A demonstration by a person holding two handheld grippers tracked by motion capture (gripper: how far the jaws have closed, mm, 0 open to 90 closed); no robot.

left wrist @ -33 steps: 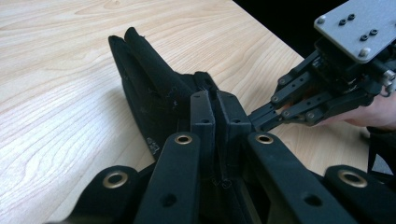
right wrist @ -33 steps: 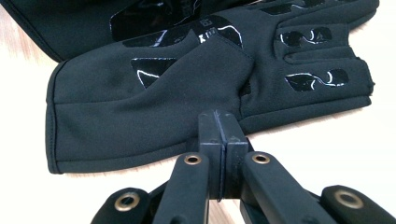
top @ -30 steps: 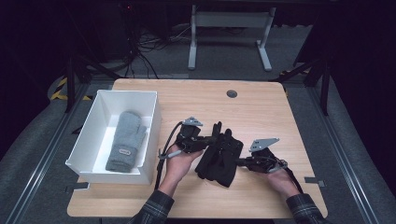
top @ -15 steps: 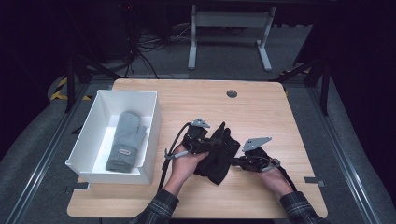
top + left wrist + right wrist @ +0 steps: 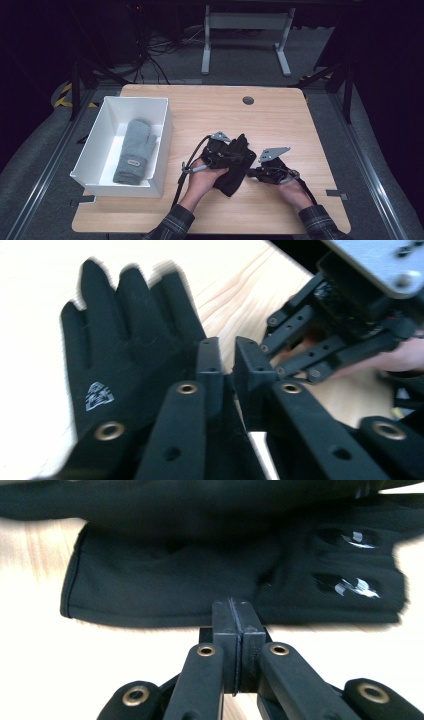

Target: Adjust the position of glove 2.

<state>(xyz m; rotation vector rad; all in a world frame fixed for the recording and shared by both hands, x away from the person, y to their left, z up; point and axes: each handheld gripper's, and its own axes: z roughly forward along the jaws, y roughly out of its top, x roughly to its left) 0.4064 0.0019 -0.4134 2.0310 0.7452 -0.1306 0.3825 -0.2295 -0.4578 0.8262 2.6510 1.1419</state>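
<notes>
- Black glove (image 5: pixel 234 167) sits mid-table, right of the white bin (image 5: pixel 90 155) that already holds a grey mitten (image 5: pixel 135 150), so it's probably headed in there too.
- Left gripper (image 5: pixel 231 156) is on top of the glove, jaws nearly together, looks like it's pinching the fabric.
- Right gripper (image 5: pixel 250 173) sits at the glove's edge, jaws pressed flat together, nothing between them.

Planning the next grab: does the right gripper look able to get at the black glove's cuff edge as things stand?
Probably yes. The right gripper sits shut just short of the black glove, with bare table between them; it would need to open first.
</notes>
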